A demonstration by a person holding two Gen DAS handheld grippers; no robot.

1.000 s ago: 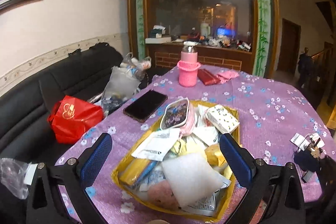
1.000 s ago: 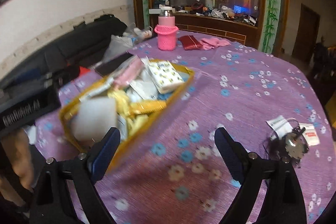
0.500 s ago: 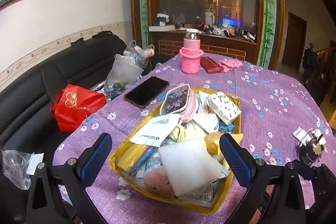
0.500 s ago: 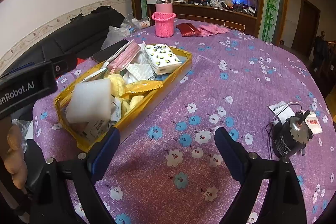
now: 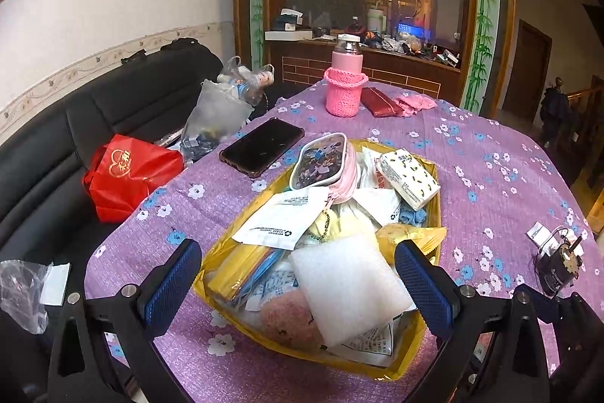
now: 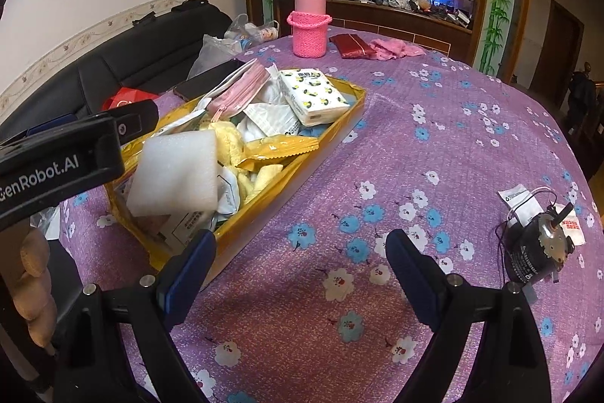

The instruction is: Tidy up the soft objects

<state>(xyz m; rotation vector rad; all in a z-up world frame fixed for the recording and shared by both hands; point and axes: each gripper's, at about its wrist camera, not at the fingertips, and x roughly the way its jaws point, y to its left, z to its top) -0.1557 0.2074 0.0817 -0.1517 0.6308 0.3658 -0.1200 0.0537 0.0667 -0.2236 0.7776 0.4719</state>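
A yellow tray (image 5: 411, 350) (image 6: 313, 163) full of soft things lies on the purple flowered table. On top lie a white foam block (image 5: 347, 284) (image 6: 177, 172), a tissue pack (image 5: 409, 178) (image 6: 311, 97), a pink zip pouch (image 5: 326, 167) (image 6: 236, 87), white sachets, yellow packets and a pink plush (image 5: 288, 320). My left gripper (image 5: 298, 284) is open and empty, hovering over the tray's near end around the foam block. My right gripper (image 6: 298, 269) is open and empty over bare cloth to the right of the tray.
A black phone (image 5: 262, 146) lies left of the tray. A pink bottle in a knit sleeve (image 5: 344, 84) (image 6: 309, 21), a red wallet (image 6: 351, 46) and pink cloth (image 6: 394, 48) stand at the back. A small motor with wires (image 6: 534, 253) lies right. A black sofa with a red bag (image 5: 128, 172) is left.
Both grippers have pulled back and risen a little, so the tray sits further ahead in view. The right view swung and steadied. Both stay open; nothing in the tray has moved.
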